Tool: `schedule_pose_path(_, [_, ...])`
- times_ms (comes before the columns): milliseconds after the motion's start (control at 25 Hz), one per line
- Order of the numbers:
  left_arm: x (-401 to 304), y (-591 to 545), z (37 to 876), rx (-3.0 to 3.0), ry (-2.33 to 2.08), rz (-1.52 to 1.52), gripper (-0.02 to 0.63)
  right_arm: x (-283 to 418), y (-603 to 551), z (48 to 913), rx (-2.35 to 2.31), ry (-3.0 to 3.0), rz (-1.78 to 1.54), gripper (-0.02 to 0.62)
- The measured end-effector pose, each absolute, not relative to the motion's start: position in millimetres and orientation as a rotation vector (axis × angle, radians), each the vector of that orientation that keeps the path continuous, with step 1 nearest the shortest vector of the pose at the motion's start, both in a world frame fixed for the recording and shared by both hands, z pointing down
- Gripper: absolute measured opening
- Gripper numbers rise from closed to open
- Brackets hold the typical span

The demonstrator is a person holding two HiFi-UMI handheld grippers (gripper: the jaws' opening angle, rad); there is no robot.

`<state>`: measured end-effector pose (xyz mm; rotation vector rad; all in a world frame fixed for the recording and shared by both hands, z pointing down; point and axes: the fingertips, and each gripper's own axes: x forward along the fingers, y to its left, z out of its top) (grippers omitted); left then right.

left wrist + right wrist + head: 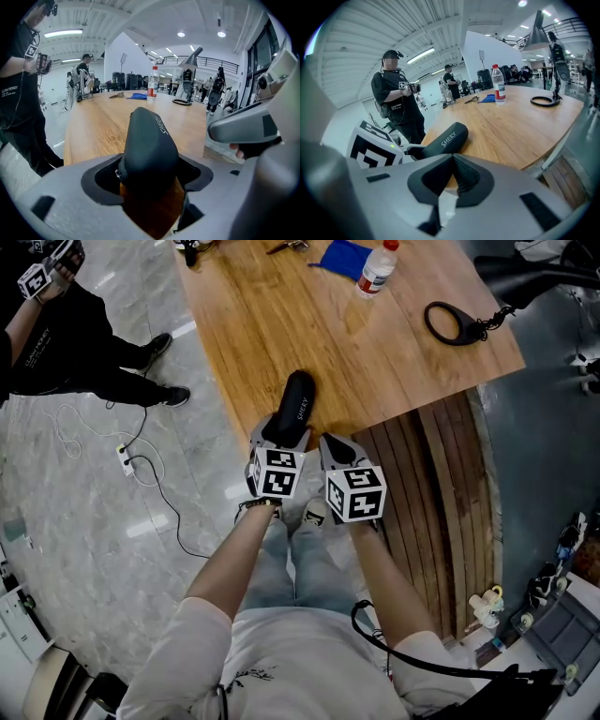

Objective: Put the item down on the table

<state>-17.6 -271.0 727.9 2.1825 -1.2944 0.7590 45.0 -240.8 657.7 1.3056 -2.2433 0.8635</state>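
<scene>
The left gripper (279, 437) had its grey moulded jaws clamped on the near end of the case (294, 401), a smooth, matte black, rounded oblong; it lay at the near edge of the grained wooden table (375, 352), long axis pointing away from the person; the right gripper (452, 174), just beside, was closed on nothing.

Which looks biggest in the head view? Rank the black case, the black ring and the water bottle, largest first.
1. black case, though it's nearest the camera and partly under the left tool.
2-3. black ring and water bottle: too alike to rank.
</scene>
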Motion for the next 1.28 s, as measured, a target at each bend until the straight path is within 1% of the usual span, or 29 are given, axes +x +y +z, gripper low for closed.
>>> schedule_pose_path(440, [-28.6,-263.8,716.3,2.198,-1.317,0.721,0.328,40.5,-241.7,656.6,1.298,-2.252,0.866,0.005])
schedule_pose_path(640, [-43.5,-254.0,671.7,2.279,-1.335,0.668,0.328,40.7,-241.9,644.1,1.312,-2.267,0.862,0.005])
schedule_pose_path(800, [-52.2,-241.0,625.4,2.321,-1.364,0.585,0.323,37.5,-238.4,614.1,1.331,-2.29,0.858,0.005])
schedule_pose_path(880, [-51.8,-230.3,596.8,2.35,-1.378,0.544,0.276,33.6,-229.4,590.6,1.331,-2.309,0.833,0.005])
schedule_pose_path(960, [-51.2,-217.3,571.0,2.372,-1.4,0.521,0.208,31.0,-216.3,568.3,1.33,-2.32,0.79,0.005])
schedule_pose_path(1040, [-54.5,-202.6,550.5,2.375,-1.429,0.512,0.126,27.4,-199.5,549.7,1.319,-2.33,0.749,0.005])
schedule_pose_path(1120, [-59.9,-184.1,534.2,2.357,-1.442,0.485,0.028,24.8,-178.1,532.8,1.31,-2.345,0.726,0.005])
schedule_pose_path(1160, [-62.2,-174.6,526.0,2.351,-1.439,0.461,0.007,24.8,-167.3,523.9,1.315,-2.354,0.726,0.005])
schedule_pose_path(1280, [-67.9,-148.8,502.0,2.366,-1.437,0.419,0.006,27.4,-140.7,498.7,1.346,-2.382,0.728,0.005])
